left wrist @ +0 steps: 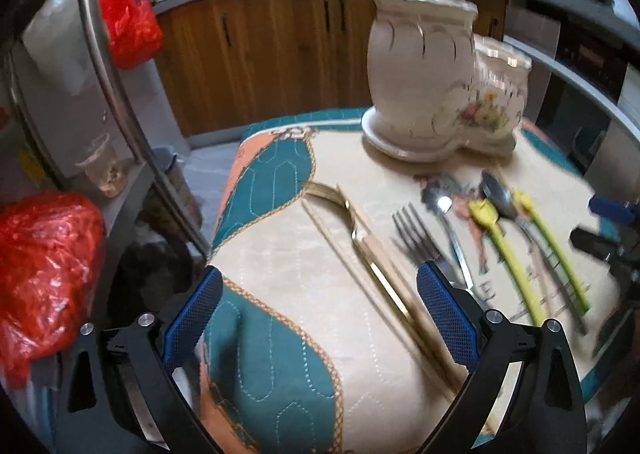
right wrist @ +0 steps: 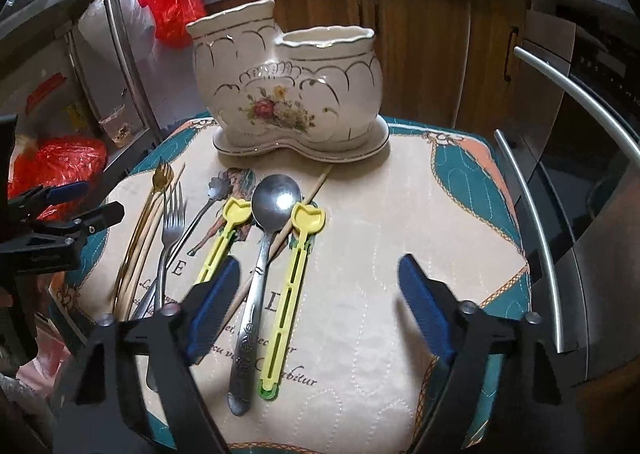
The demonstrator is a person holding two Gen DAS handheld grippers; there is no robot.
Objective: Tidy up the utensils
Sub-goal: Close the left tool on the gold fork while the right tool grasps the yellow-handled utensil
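The quilted cloth (right wrist: 400, 214) covering my work surface is the largest element, cream at its centre with teal and peach corners. At its far edge stands the ceramic utensil holder (right wrist: 288, 94), a cream double pot with a floral motif, its taller compartment on the left in the right wrist view, both pots on one shared base. Between the holder and me the utensils lie loose on the cloth, roughly parallel. The large steel spoon (right wrist: 260, 254) lies bowl toward the holder, flanked by two yellow plastic utensils (right wrist: 290, 278), one on each side, with a thin wooden stick (right wrist: 316, 186) passing beneath its neck. Left of these lie a small flower-ended spoon (right wrist: 208, 202), a steel fork (right wrist: 170, 222), then a gold fork (right wrist: 154, 190) and wooden chopsticks (left wrist: 340, 246) together. My right gripper (right wrist: 318, 298) hovers above the cloth near the yellow utensils, fingers spread wide, holding nothing. My left gripper (left wrist: 318, 314) is likewise spread and empty, straddling the chopsticks and gold fork.
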